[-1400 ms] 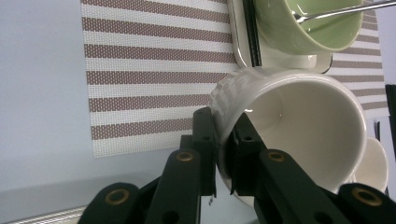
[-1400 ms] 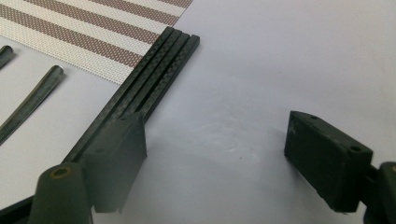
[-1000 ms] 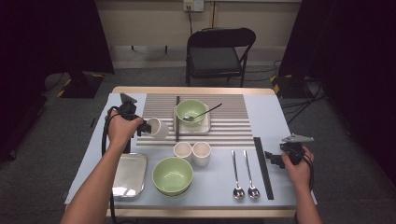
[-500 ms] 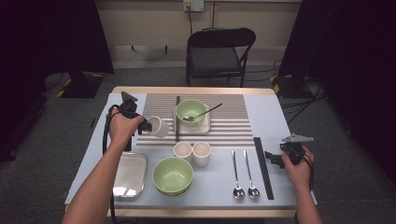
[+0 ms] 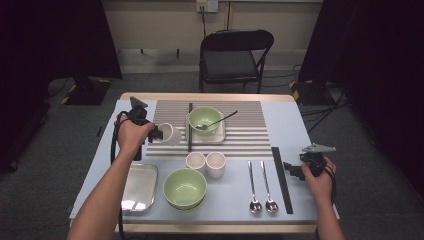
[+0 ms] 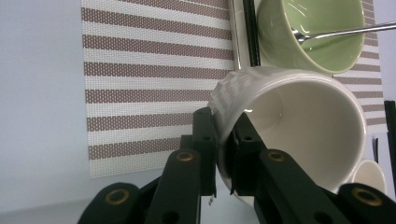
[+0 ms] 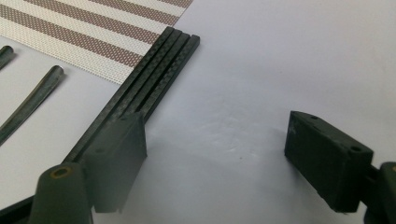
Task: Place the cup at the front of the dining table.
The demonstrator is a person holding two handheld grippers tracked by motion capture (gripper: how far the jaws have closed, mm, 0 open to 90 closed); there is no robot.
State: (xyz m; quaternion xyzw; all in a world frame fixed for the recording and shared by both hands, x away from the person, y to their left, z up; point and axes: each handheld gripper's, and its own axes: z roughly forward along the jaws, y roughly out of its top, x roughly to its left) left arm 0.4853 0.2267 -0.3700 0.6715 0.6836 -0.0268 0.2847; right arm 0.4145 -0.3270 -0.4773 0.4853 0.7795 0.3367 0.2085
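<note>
My left gripper (image 5: 156, 134) is shut on the wall of a white cup (image 5: 170, 134), one jaw inside the rim and one outside. The cup (image 6: 303, 126) lies tipped on its side over the left part of the striped placemat (image 5: 250, 135), its mouth facing the camera in the left gripper view, where my left gripper (image 6: 223, 140) pinches its rim. At the table's right edge my right gripper (image 5: 294, 171) is open, with bare table between its jaws. In the right gripper view my right gripper (image 7: 215, 154) has its left jaw beside a bundle of black chopsticks (image 7: 154, 74).
A green bowl (image 5: 205, 119) with a spoon in it sits on a white plate at the back, a black stick (image 5: 189, 127) beside it. Two small white cups (image 5: 196, 161) stand mid-table. Another green bowl (image 5: 185, 187), a metal tray (image 5: 139, 186) and two spoons (image 5: 260, 185) lie in front. A chair (image 5: 235, 55) stands beyond the table.
</note>
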